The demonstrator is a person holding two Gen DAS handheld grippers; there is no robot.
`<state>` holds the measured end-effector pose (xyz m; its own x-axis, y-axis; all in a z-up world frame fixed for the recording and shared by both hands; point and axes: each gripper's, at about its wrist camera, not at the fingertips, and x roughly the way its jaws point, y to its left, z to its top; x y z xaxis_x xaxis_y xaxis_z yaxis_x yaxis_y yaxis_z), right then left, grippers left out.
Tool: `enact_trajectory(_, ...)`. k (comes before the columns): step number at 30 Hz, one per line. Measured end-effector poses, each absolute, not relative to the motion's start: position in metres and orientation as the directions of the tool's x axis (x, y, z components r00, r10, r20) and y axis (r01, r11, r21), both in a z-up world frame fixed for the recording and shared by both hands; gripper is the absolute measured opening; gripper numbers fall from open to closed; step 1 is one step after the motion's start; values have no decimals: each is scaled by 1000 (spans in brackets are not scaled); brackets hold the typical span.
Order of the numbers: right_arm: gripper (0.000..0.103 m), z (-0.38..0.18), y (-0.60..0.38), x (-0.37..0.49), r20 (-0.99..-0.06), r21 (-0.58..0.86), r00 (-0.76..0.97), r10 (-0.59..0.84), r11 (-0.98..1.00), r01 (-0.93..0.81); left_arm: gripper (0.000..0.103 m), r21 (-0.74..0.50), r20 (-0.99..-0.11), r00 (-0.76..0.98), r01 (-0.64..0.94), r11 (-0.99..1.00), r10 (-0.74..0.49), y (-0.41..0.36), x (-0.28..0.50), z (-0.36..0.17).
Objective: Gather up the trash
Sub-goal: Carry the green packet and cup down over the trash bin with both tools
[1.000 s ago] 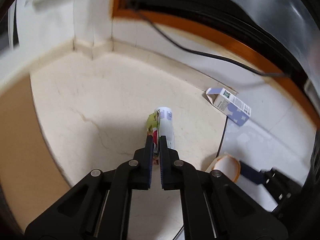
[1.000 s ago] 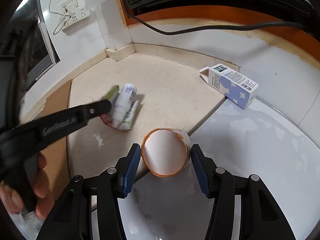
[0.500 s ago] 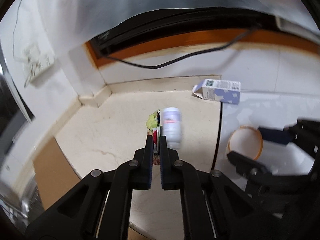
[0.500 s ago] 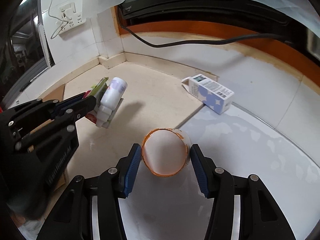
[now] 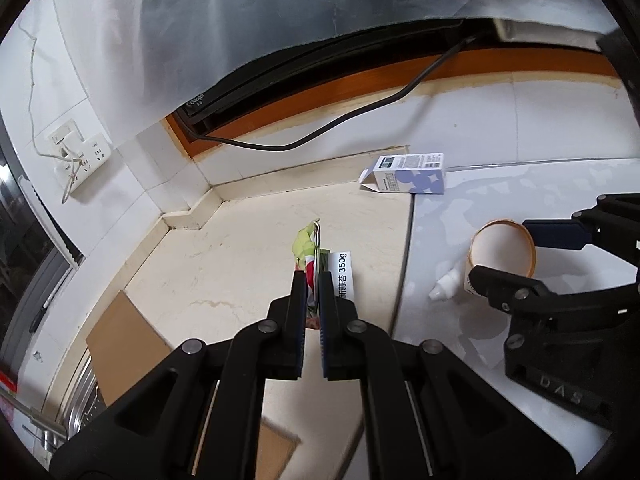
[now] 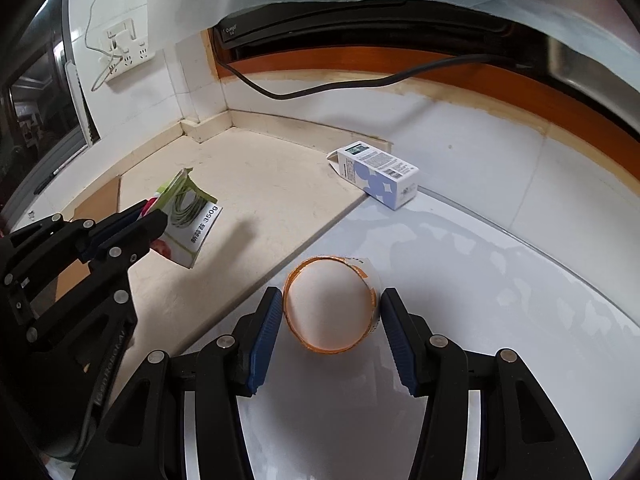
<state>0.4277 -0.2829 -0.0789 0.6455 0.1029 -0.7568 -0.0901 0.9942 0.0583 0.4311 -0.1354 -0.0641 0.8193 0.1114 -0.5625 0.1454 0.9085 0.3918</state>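
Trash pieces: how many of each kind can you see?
Paper cup, held in the right gripper: 1
Flat food packet, pinched in the left gripper: 1
Carton box, lying on the counter: 1
Small white bottle: 1
Total: 4

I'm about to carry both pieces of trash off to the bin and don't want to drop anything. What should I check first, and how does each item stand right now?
1. Left gripper shut on the flat food wrapper: ok, pinched at one edge and lifted off the counter.
2. Right gripper shut on the paper cup: ok, both pads sit against its sides.
3. Cup empty, so nothing spills: ok, inside looks bare.
4. Small white bottle beside the cup: cannot tell whether it is loose or attached.
5. Blue and white carton collected: not ok, lying on the counter.
6. Bin location: cannot tell, none in view.
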Motion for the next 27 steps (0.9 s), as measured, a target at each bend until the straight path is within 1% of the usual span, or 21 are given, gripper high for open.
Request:
enact_trajectory(7,51,-66,-281,383,-760,72,638,120,992,-101,3,328,-594,801,155,932,76,-125,378,-50)
enact_trajectory(16,51,-45,-252,283,-749,121,632,200,979,-166,3,216,-632,775,156,964,16,-100,279,-41)
enact_trajectory(19,51,-40,-240,249,-741,141,630,232,971,-192,3,180,-641,767,157,971,-5,-92,244,-43)
enact_trajectory(27,51,-42,-195,158,-725,139,621,297,947,-290,3,80,-674,737,140,987,-50,-67,157,-64)
